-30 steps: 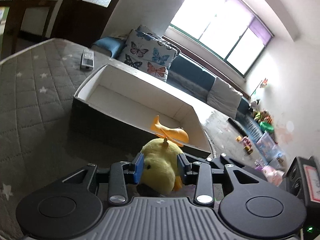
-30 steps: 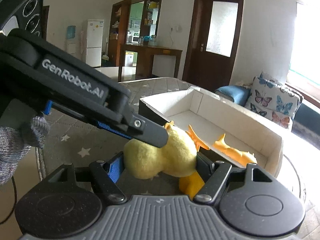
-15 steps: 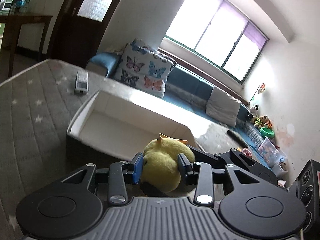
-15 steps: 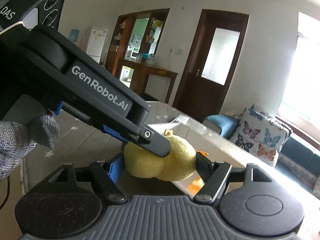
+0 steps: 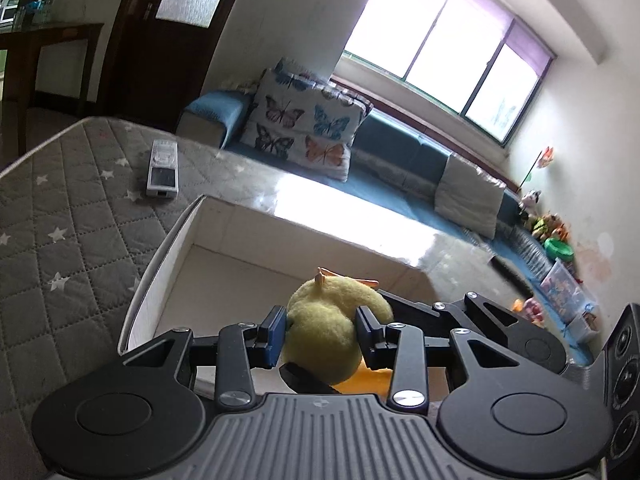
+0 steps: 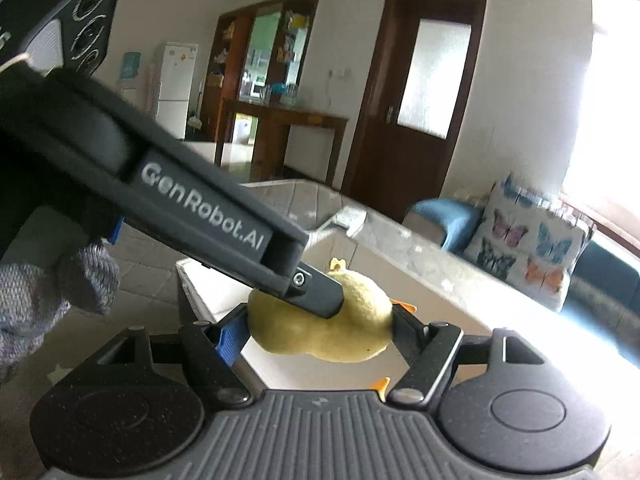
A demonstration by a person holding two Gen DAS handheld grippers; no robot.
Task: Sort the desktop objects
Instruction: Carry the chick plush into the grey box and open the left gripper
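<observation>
1. Starting at the far left of the left wrist view, a white remote control point(image 5: 162, 169) lies flat on the grey quilted, star-printed cover point(image 5: 60, 216) of the worktop, well apart from everything else.
2. Next comes the white open box point(image 5: 160, 256), its near wall standing just ahead of the tools and its floor pale and mostly bare from this angle.
3. Over the near edge of that box hangs the yellow plush duck point(image 5: 324, 336), clear of the box floor; a small orange tuft tops it, and orange parts, perhaps its feet, show below.
4. The left tool point(image 5: 320, 334) is closed narrow on the duck, pads pressing either flank.
5. In the right wrist view the right tool point(image 6: 316, 334) also pinches the same duck point(image 6: 352, 336) from its own sides, with a left tool finger lying across the top.
6. Judging by the pile and the way it bulges between the pads, the duck is likely light, soft and springy, not fragile and not slippery.
7. The plump middle looks like the best hold; the thin orange bits would probably fold or slip.
</observation>
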